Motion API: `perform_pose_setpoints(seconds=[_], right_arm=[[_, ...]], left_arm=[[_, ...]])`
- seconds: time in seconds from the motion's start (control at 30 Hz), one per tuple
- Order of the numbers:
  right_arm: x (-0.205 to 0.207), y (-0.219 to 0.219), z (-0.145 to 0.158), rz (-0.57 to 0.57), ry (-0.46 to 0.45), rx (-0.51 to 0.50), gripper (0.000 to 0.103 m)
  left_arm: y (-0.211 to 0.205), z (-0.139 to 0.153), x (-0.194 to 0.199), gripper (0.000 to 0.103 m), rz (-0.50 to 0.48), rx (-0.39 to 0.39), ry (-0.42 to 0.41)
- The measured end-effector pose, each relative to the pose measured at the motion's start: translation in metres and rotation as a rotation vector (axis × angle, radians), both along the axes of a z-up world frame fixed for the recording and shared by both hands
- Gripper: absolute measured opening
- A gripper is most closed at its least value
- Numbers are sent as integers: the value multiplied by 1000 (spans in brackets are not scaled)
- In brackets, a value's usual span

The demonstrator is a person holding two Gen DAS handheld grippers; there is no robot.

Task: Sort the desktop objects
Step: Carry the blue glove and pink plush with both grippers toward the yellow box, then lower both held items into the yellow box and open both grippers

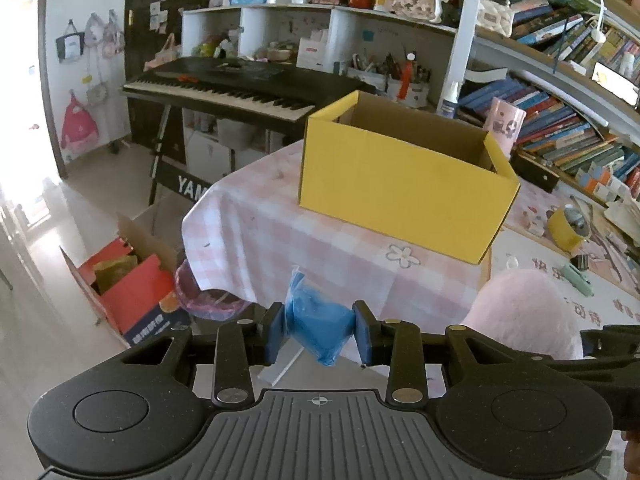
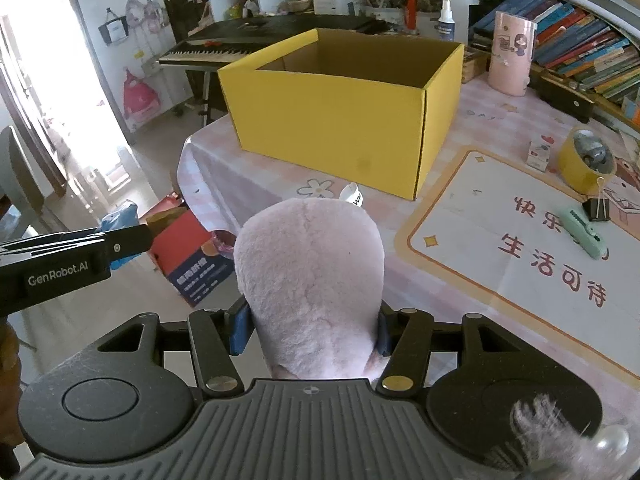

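Left claw (image 1: 319,334) is clamped on a blue plastic pouch (image 1: 320,322), right claw (image 2: 310,330) on a pink plush toy (image 2: 310,276); both are held up, likely for dropping into the yellow cardboard box (image 2: 340,120) at twelve o'clock on the table (image 2: 472,128).

I see a small blue plastic pouch (image 1: 318,326), crumpled and twisted at its top, pinched in my left claw (image 1: 319,334) above the desk's (image 1: 280,240) edge. A pink fluffy plush piece (image 2: 310,280) sits squeezed in my right claw (image 2: 312,330). Ahead, the open yellow cardboard box (image 2: 340,120) stands upright on the desk, its brown inside showing.
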State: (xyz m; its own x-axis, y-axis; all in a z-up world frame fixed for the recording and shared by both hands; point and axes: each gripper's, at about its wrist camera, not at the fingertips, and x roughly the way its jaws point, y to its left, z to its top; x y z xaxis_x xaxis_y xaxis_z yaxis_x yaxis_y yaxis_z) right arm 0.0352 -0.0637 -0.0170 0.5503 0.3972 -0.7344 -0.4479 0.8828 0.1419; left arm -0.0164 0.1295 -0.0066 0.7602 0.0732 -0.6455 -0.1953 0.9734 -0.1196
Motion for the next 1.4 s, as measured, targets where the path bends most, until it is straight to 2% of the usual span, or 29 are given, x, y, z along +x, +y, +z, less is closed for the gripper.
perform_pose_setpoints(seconds=[0.5, 0.63, 0.8, 1.03, 1.23, 1.4], right_arm=[[24, 8, 3, 59, -22, 46, 54], [35, 11, 12, 82, -79, 75, 54], [53, 11, 32, 125, -194, 122, 54], [93, 3, 60, 125, -330, 146, 54], [137, -12, 72, 95, -363, 164, 54], [175, -20, 70, 59, -349, 162, 54]], left_arm=[[2, 7, 13, 34, 49, 42, -6], [2, 14, 26, 34, 50, 60, -31], [-1, 28, 45, 34, 38, 86, -93], [-11, 45, 81, 34, 37, 96, -165], [-21, 60, 116, 34, 28, 113, -215], [-31, 65, 147, 34, 7, 129, -221]])
